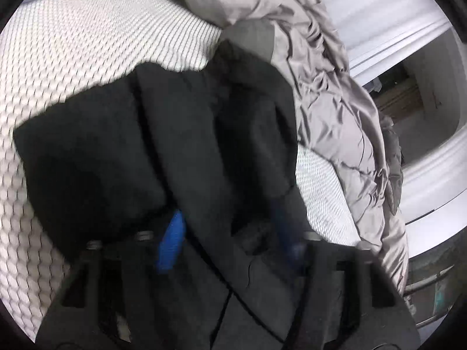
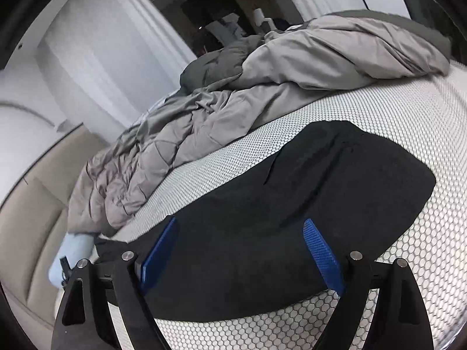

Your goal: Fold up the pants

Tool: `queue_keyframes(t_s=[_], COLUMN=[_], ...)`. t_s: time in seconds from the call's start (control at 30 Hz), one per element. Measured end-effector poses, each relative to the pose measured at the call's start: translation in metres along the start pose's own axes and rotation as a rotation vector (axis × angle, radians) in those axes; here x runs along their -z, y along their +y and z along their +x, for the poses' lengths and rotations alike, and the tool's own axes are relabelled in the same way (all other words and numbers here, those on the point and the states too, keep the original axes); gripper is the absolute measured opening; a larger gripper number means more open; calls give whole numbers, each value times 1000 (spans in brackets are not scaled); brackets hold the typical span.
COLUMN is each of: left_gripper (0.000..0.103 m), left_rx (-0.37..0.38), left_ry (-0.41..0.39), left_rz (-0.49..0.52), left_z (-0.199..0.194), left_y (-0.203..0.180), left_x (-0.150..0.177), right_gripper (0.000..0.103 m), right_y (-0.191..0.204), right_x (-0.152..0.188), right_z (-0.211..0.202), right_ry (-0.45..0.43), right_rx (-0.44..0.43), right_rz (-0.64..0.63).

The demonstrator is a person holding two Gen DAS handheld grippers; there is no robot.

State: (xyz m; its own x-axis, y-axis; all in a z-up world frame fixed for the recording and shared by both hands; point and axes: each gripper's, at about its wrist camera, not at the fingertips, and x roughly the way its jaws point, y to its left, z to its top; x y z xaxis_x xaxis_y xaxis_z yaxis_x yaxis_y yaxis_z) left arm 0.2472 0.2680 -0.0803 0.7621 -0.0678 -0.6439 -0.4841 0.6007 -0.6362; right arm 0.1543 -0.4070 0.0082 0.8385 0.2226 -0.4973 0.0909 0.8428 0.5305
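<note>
In the left wrist view, the left gripper [image 1: 227, 233] was seen with black cloth of the pants [image 1: 122, 145] draped over and between its blue pads [image 1: 172, 233]. The two pads stood some way apart in the picture, yet the fabric ran down between them and over the gripper's body, so the cloth was judged to be pinched, with a thick fold filling the gap; how firmly could not be told through the blur. From this gripper the pants stretched forward and to the left onto the bed [image 1: 73, 58], with a folded edge lying ahead and to the left. A grey comforter [image 1: 335, 102] was bunched ahead and to the right, just beyond the cloth.

In the right wrist view, the right gripper [image 2: 239, 250] was held with its pads wide apart and nothing pressed between them. The pants [image 2: 306, 180] lay flat on the bed [image 2: 408, 116] directly ahead of and beneath it, their long axis running from near-left to far-right across the gripper's line, and the near edge passed just under the open pads. The comforter [image 2: 233, 93] was heaped beyond the pants, ahead and to the left.

The coming move was judged to turn on that near edge: the right gripper was the free one and lay straight over it, while the left was already occupied with cloth.
</note>
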Motion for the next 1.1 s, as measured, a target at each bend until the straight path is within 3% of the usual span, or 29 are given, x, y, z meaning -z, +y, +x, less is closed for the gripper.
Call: queue_keyframes(t_s=[0.03, 0.1, 0.27, 0.33, 0.37, 0.43, 0.53, 0.67, 0.7, 0.8, 0.93, 1.03, 1.07, 1.1], left_gripper=[0, 0, 0, 2, 11, 13, 16, 51, 54, 54, 54, 54, 52, 41], left_rx=[-20, -26, -11, -97, -160, -252, -197, -76, -52, 4, -24, 4, 11, 15], left_ry=[-2, -30, -163, -204, -199, -96, -22, -5, 0, 83, 80, 77, 68, 61], left_rz=[25, 75, 109, 138, 157, 146, 23, -89, -112, -126, -15, -59, -81, -92], left_z=[3, -2, -81, -93, -89, -68, -63, -86, -91, -83, -62, -46, -41, -39], left_y=[-1, -4, 6, 9, 11, 27, 48, 58, 62, 60, 34, 26, 24, 22], left_x=[-2, -1, 8, 12, 13, 13, 11, 14, 21, 46, 59, 56, 54, 54], right_gripper=[88, 88, 88, 88, 88, 88, 88, 88, 88, 88, 88, 88, 88, 88], right_y=[-3, -4, -20, -27, -31, -39, -49, -63, -70, -96, -117, -129, -132, -134], right_x=[0, -1, -4, -3, -2, -1, 1, 3, 4, 7, 10, 14, 16, 15], right_z=[1, 5, 11, 8, 8, 9, 5, -8, -10, -11, -2, 13, 18, 23], right_ry=[-4, -11, -7, -10, -6, 13, 35, 34, 40, 93, 170, 222, 234, 230], right_rx=[0, 28, 49, 68, 73, 79, 95, 117, 115, 49, -12, -30, -38, -55], right_rz=[0, -26, -17, -12, -8, 10, 22, 22, 43, 166, 254, 312, 326, 337])
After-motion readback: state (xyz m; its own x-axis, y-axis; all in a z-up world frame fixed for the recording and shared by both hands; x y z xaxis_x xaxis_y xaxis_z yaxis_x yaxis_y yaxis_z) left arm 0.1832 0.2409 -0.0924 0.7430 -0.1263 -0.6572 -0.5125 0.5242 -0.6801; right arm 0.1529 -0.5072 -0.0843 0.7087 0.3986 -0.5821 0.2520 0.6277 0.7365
